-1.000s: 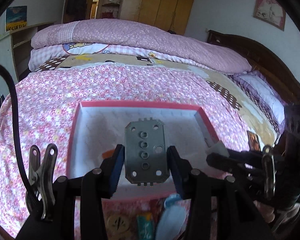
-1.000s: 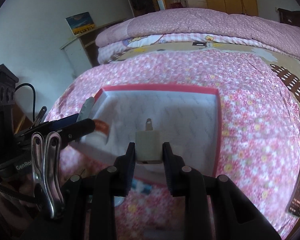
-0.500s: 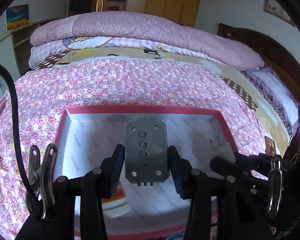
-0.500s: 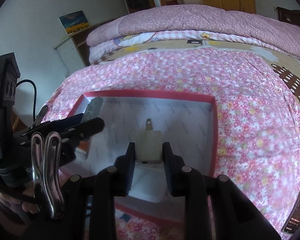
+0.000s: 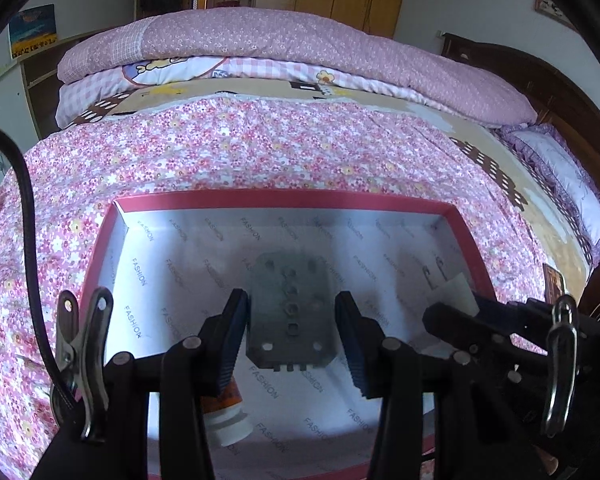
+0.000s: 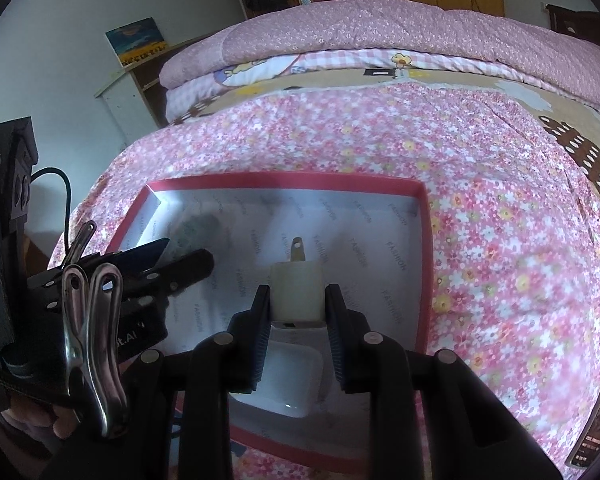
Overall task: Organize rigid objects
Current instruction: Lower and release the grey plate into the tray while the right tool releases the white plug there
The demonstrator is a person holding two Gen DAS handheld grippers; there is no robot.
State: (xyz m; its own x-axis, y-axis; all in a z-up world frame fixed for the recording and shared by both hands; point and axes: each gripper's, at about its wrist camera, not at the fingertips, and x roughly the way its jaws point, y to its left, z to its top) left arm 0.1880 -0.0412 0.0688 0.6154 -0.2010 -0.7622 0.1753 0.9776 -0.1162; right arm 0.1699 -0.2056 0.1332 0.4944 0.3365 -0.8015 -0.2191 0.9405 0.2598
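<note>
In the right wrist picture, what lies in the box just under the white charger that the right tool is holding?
A white square case lies on the box floor, directly beneath the charger that the right tool clamps. The right wrist view shows it.

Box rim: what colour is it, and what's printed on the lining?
The box rim is red-pink; the white lining carries repeated grey "FASHION" lettering, clearest in the left wrist view.

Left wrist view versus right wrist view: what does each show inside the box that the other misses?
Only the left wrist view shows the metal plate face-on between the left tool pads, plus an orange-and-white tube lying near the box's near edge. Only the right wrist view shows a white case on the box floor beneath the right tool, which is shut on the charger plug. Both show the red-rimmed box on the floral bedspread.
</note>
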